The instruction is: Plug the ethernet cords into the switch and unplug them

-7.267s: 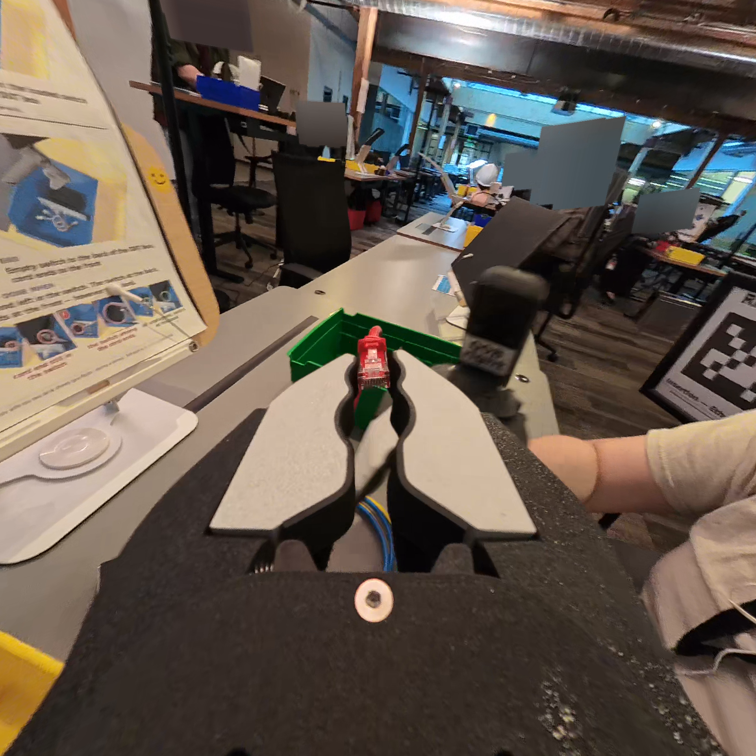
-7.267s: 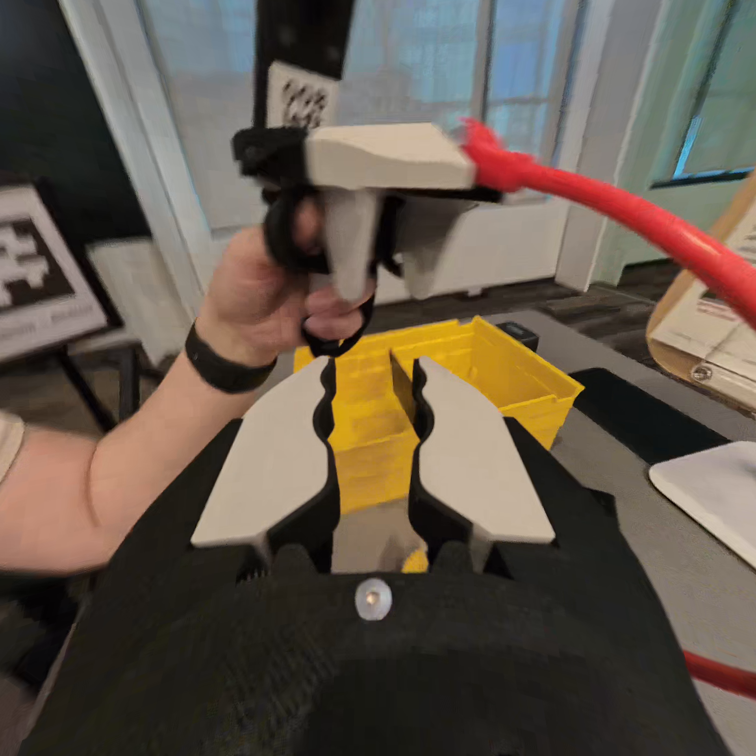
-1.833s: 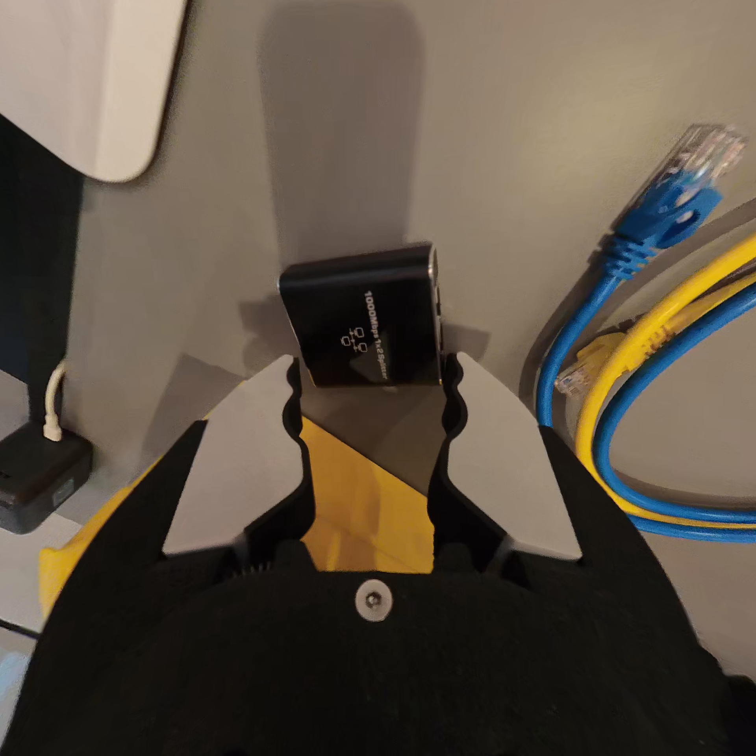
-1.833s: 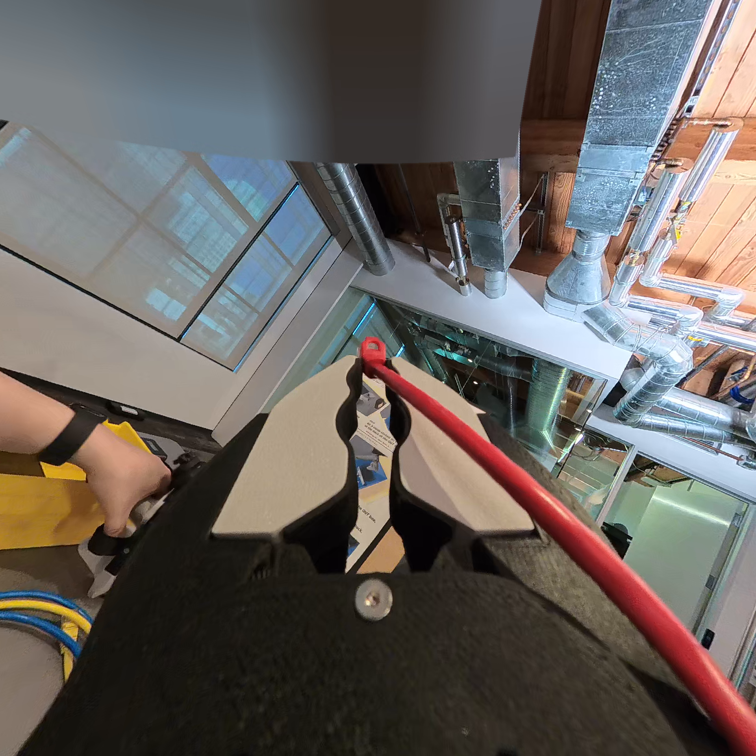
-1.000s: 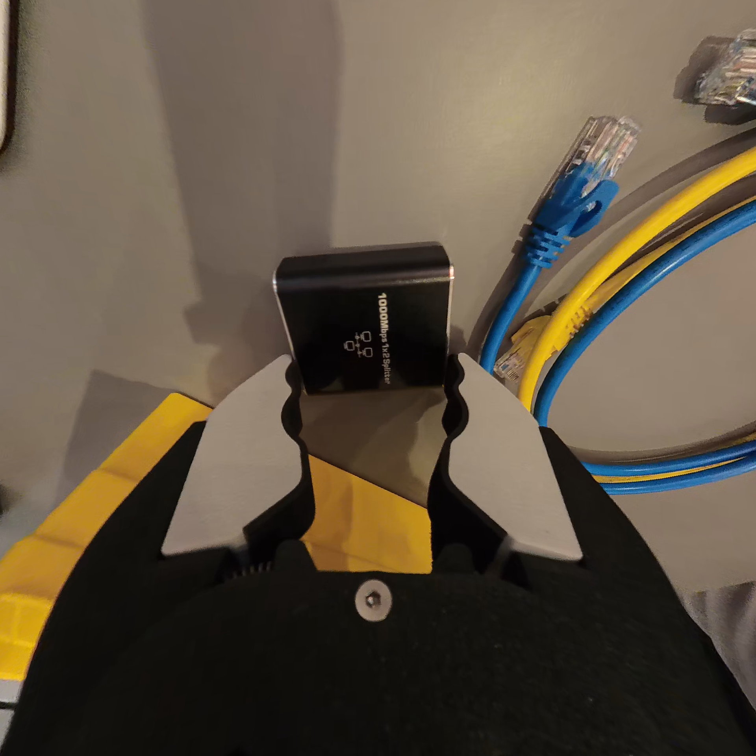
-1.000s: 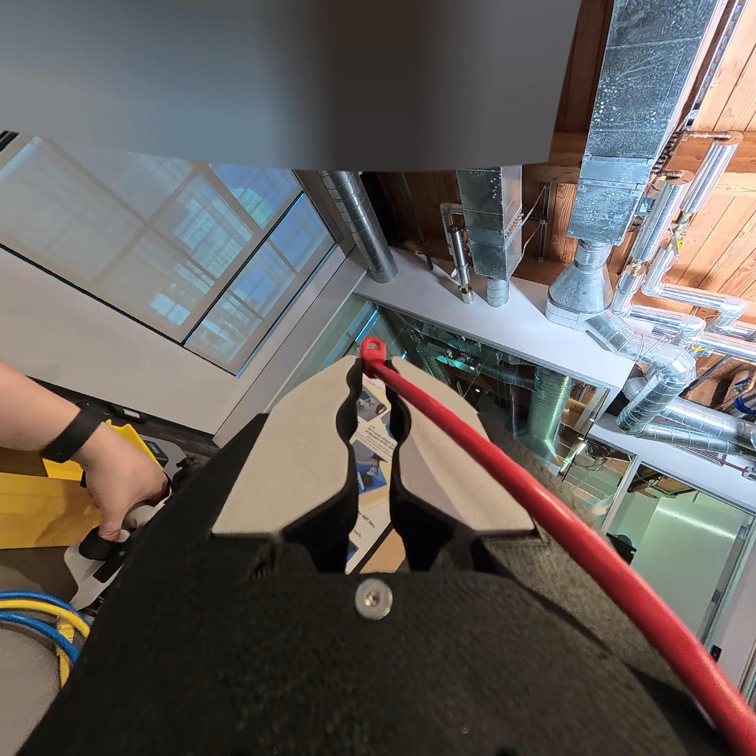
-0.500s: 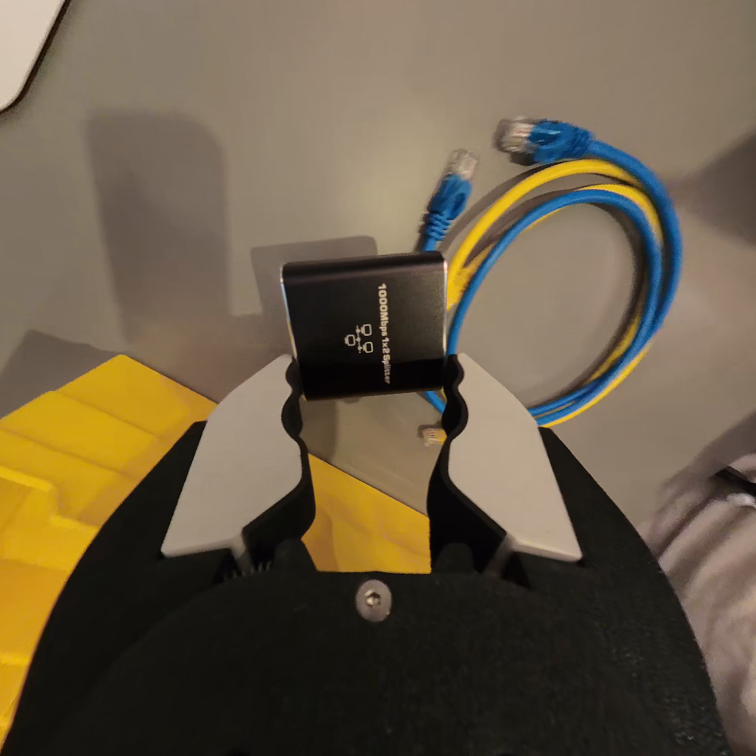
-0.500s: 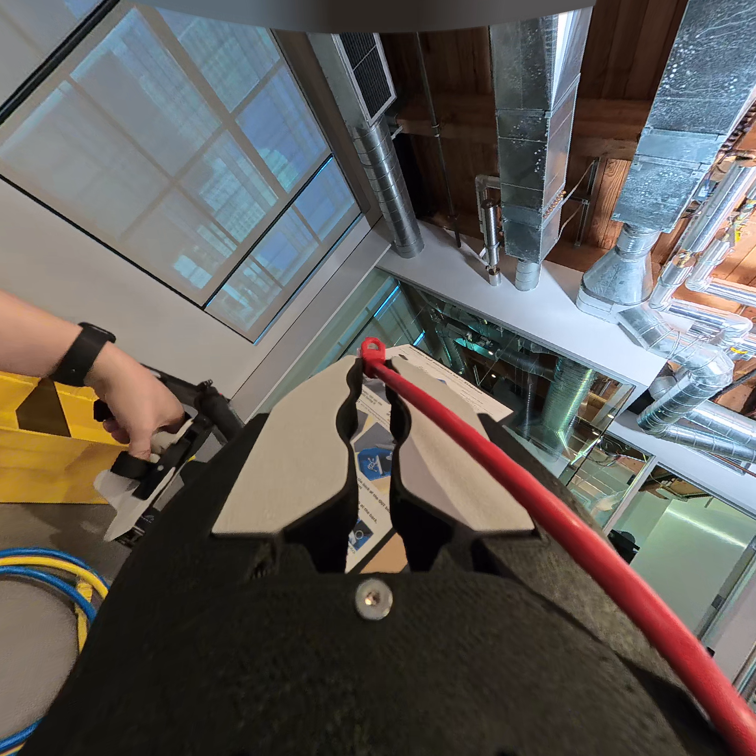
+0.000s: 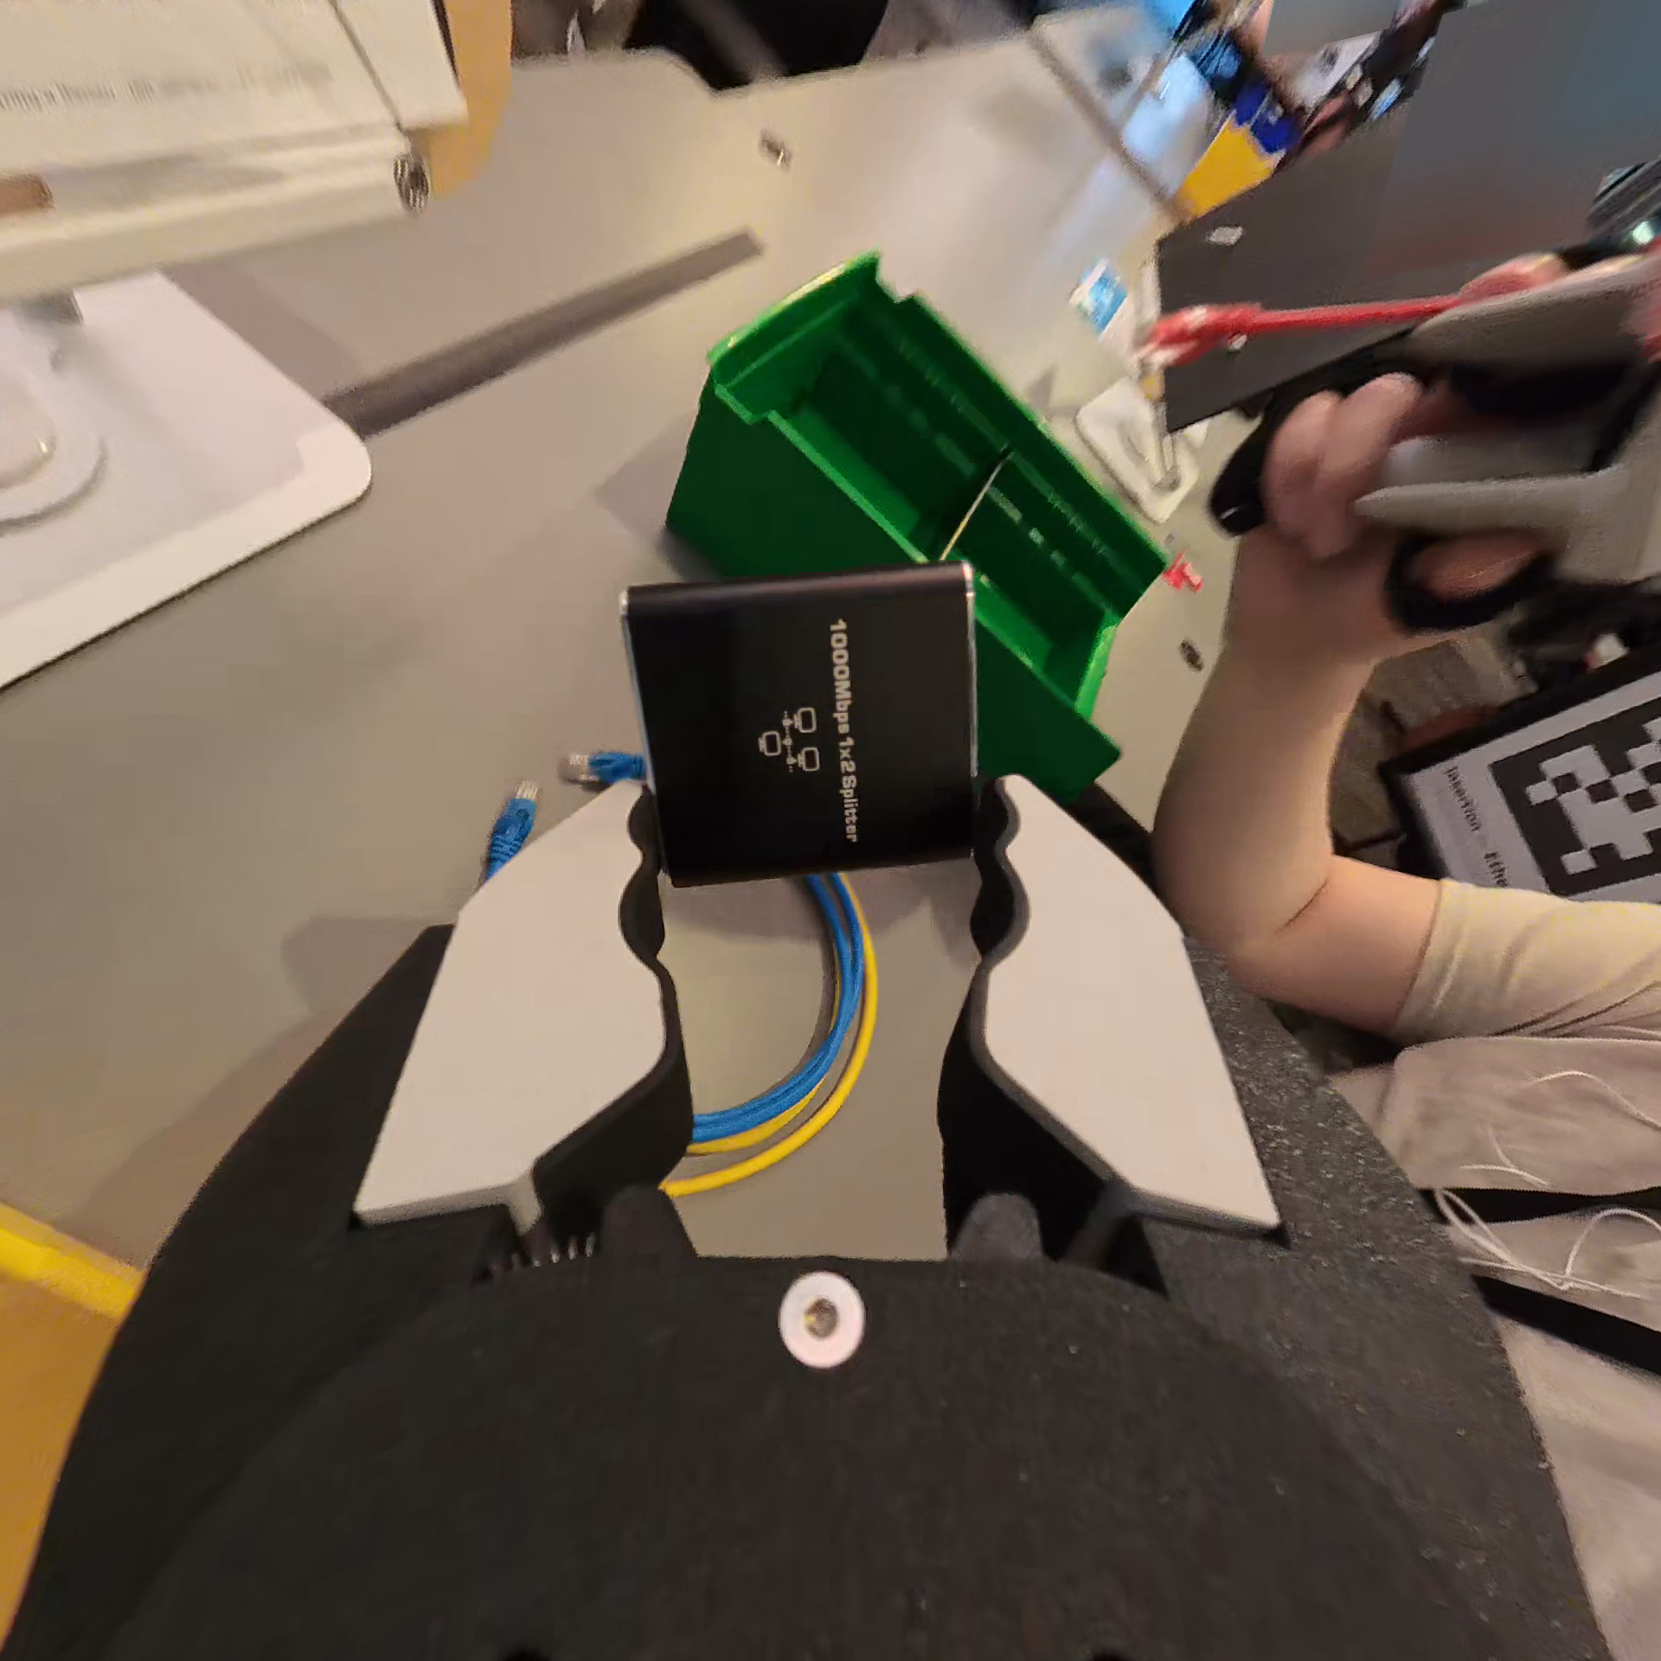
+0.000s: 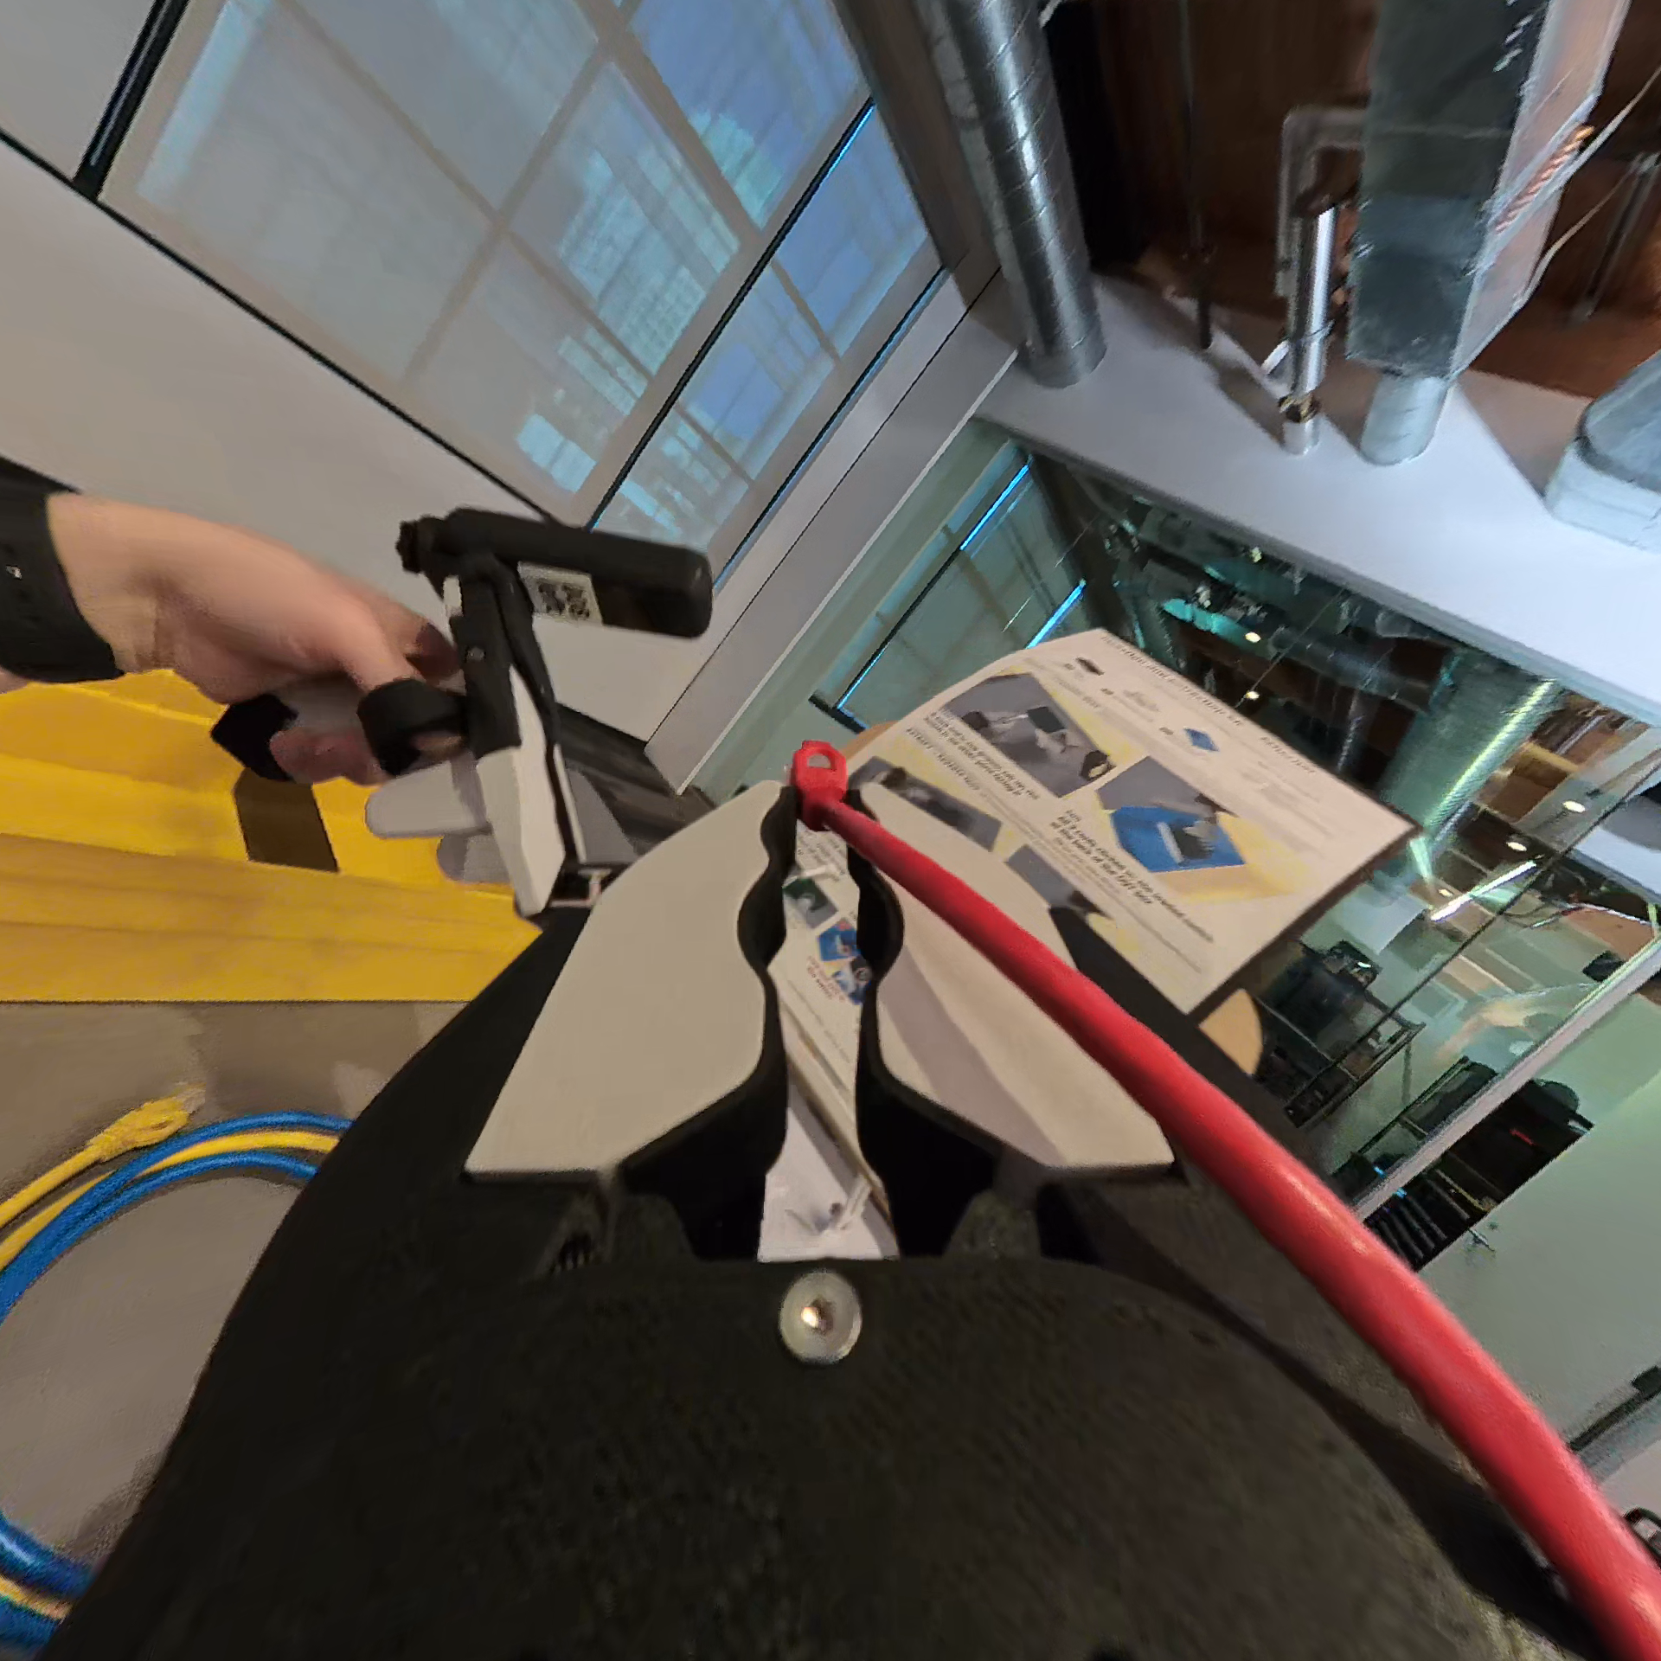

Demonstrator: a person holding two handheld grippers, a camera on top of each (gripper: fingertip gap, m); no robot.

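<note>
The left gripper [image 9: 813,813] pinches a small black switch [image 9: 803,722] by its near end, one grey finger on each side. The box sticks out forward past the fingertips and is held above the grey table [image 9: 270,719], with its printed top face toward the camera. Below it on the table lies a loose coil of blue cords [image 9: 845,998] and a yellow cord [image 9: 809,1141]. Two blue plugs [image 9: 512,822] lie free on the table just left of the switch.

Beyond the switch stands a green bin [image 9: 899,467], open side up. A white stand base [image 9: 162,467] sits at the far left, and a yellow bin [image 9: 36,1348] shows at the lower left corner.

The right gripper [image 10: 813,791] is pressed together on a red cord [image 10: 1168,1070] close behind its plug. The cord runs back over the right finger and off the lower right of the right wrist view. In the left wrist view this gripper appears at the upper right, blurred, in a person's hand [image 9: 1321,476], with the red plug [image 9: 1186,334] pointing left and well apart from the switch. The blur makes it hard to judge how the plug is turned.

The right wrist view looks upward past an instruction sheet [image 10: 1105,809] toward windows and ceiling ducts.
</note>
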